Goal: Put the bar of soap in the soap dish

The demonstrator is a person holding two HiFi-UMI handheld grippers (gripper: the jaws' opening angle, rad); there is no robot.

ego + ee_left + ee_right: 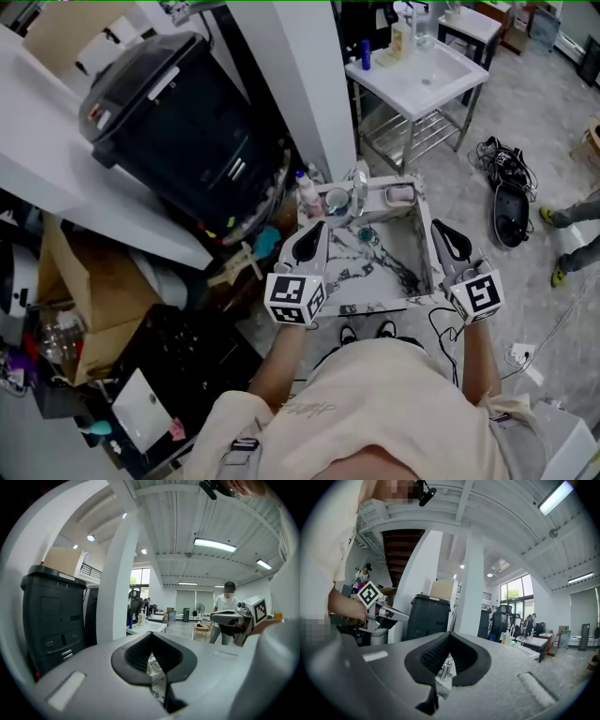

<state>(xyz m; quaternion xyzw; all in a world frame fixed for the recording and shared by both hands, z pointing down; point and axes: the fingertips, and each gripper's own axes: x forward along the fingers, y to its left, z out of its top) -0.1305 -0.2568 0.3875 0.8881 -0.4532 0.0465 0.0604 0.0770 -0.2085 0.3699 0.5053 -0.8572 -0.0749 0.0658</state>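
Soap dish (400, 194) sits at one o'clock on the marble basin (394, 255); left gripper (322, 227) and right gripper (437, 227) both clamped shut, empty.

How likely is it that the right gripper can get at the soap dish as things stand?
Probably yes: the right gripper hangs shut over the near right corner of the sink, with nothing standing between it and the soap dish; the faucet stands aside.
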